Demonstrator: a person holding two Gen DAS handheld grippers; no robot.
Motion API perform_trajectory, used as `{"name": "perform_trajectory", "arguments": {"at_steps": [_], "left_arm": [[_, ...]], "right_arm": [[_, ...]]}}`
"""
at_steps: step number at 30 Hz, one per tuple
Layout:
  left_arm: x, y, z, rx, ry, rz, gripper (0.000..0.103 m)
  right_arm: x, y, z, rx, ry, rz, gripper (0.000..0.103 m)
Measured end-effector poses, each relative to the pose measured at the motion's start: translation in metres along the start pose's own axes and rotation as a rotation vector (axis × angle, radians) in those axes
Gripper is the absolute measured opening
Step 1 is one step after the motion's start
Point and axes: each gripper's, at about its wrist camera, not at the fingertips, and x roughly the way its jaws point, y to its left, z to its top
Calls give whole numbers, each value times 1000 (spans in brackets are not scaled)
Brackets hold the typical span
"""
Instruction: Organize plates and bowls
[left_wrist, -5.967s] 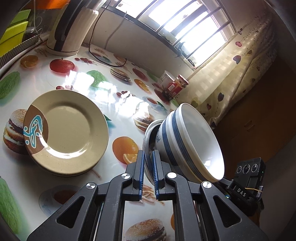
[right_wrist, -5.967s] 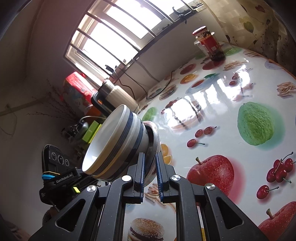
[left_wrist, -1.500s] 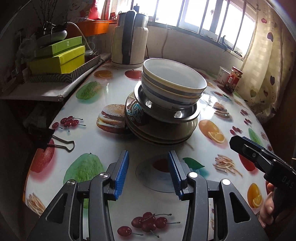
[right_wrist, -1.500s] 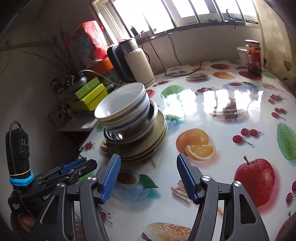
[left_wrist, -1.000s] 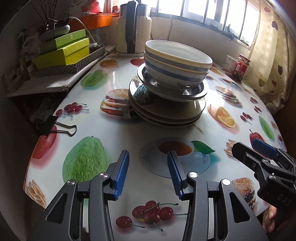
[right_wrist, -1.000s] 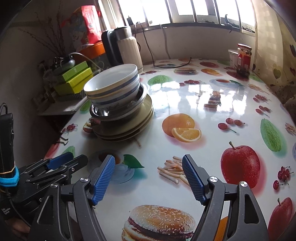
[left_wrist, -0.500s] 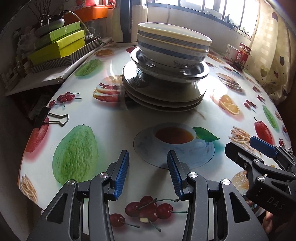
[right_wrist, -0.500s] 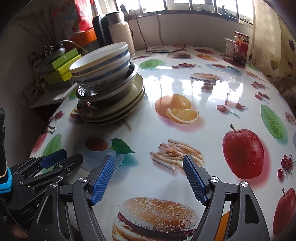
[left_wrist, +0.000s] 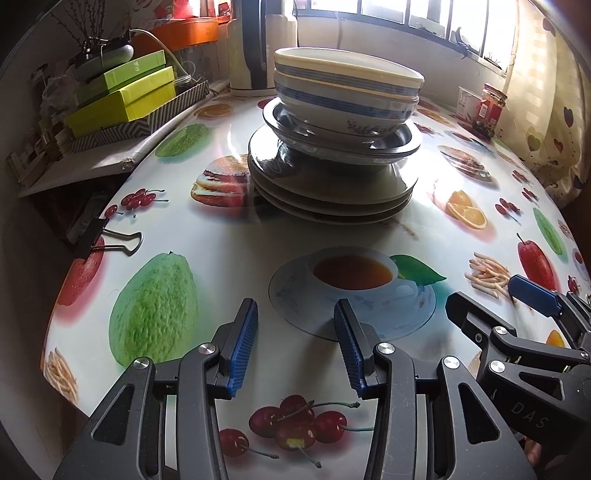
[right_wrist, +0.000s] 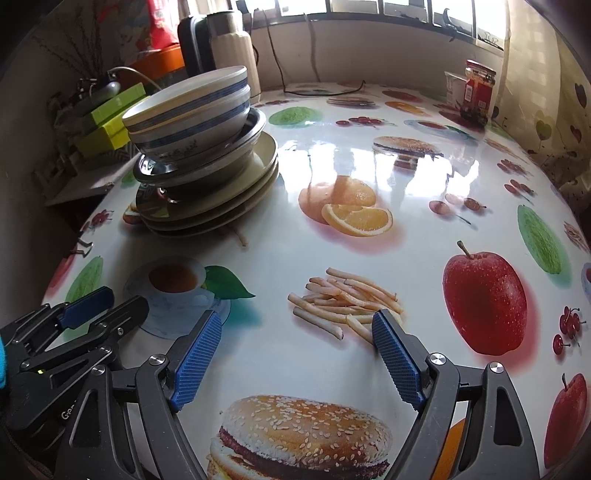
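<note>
Plates (left_wrist: 332, 199) and bowls are seen gathered into one stack on the counter (left_wrist: 229, 258), which is covered by a glossy cloth printed with fruit, burgers, fries and a teacup. Three beige plates lie at the bottom of the stack; a steel bowl (left_wrist: 343, 142) is set on them, and two white bowls with blue bands (left_wrist: 347, 96) are nested inside it, the upper one sitting slightly tilted. The same stack (right_wrist: 207, 155) is seen towards the left in the right wrist view. Behind it a cream and black kettle (left_wrist: 255, 48) is stood by the window wall, and green boxes (left_wrist: 122, 96) are piled on a side shelf to the left. A black binder clip (left_wrist: 99, 240) is clamped at the counter's left edge. A red-labelled jar (right_wrist: 476, 92) is placed at the far right by the curtain. The left gripper (left_wrist: 293, 347) is held low over the near edge, its jaws parted and nothing between them, well apart from the stack. The right gripper (right_wrist: 295, 354) is likewise held over the printed fries with its jaws spread wide and nothing gripped.
</note>
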Motion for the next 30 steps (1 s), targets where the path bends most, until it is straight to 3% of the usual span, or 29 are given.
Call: {"name": "perform_trajectory", "arguments": {"at_steps": [9,30], "left_arm": [[0,-2,-2,-3,-18,5,49],[0,-1,-2,-8,-26,6,50]], "right_arm": [[2,2,-1,-19,0,-51,87],[3,4,0,-28,-3,-77,88]]}}
